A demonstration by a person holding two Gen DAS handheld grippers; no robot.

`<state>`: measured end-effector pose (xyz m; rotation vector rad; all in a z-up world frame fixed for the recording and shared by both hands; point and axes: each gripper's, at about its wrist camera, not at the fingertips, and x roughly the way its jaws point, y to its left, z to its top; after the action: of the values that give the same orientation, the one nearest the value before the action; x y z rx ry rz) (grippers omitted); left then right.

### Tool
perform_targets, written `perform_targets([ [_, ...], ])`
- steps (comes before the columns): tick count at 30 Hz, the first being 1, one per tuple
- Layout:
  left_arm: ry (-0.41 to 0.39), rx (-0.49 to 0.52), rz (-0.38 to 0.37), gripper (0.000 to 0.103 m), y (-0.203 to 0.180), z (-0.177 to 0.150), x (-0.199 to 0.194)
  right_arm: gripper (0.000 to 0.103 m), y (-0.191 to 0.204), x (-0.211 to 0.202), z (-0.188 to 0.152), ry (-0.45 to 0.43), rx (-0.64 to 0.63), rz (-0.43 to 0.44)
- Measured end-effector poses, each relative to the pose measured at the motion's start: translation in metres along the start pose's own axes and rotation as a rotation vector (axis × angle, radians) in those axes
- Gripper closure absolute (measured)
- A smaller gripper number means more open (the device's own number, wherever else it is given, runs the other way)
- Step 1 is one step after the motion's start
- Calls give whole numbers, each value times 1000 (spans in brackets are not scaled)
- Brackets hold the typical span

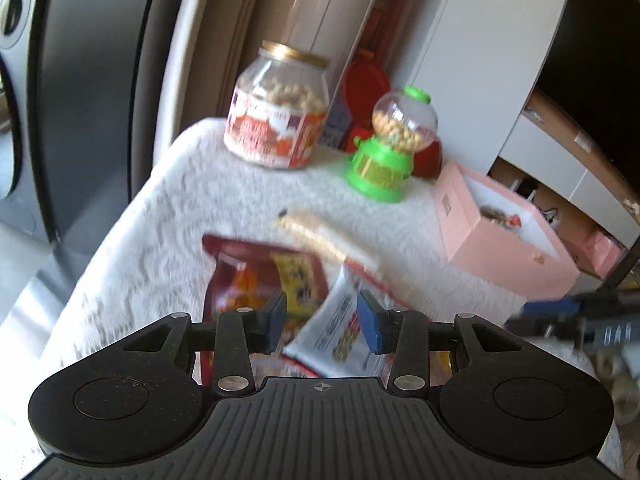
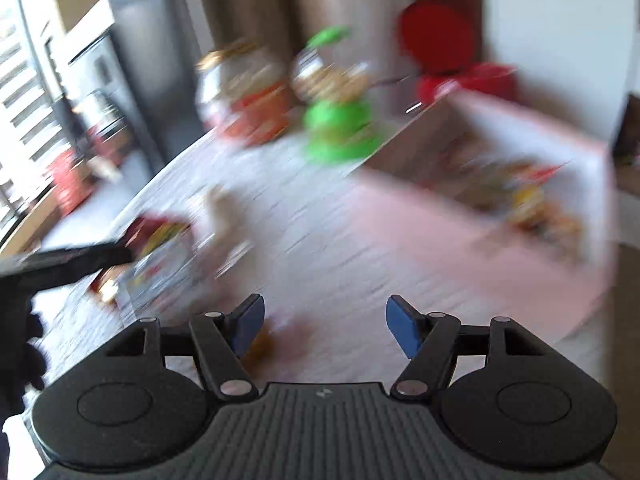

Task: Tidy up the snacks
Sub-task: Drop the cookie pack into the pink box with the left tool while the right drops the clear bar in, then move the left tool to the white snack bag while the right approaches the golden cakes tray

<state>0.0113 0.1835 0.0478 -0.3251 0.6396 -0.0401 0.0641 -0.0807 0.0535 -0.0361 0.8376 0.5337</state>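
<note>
Left wrist view: left claw point(image 1: 322, 322) part-open, empty, over white snack packet point(image 1: 340, 332) on red tray point(image 1: 224, 248).

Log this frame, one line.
left tool: open over snack packets | right tool: open, empty | pink box: holds some snacks | jar, dispenser: upright

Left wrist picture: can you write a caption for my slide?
Left tool hovers open over snack packets on a white cloth, with a pink box nearby.
</note>
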Motion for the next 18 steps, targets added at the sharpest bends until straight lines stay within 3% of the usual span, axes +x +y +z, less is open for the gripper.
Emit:
perform_targets([
  [3,4,16,4,60,-1,-7,5,35,34,18,-17,19,-75,33],
  [7,25,38,-25,60,-8,-13,7,30,63,30,-28,10,-189,-35],
  [18,97,126,-153,60,-55,-34,23,30,2,-5,-51,-21,-146,-200],
])
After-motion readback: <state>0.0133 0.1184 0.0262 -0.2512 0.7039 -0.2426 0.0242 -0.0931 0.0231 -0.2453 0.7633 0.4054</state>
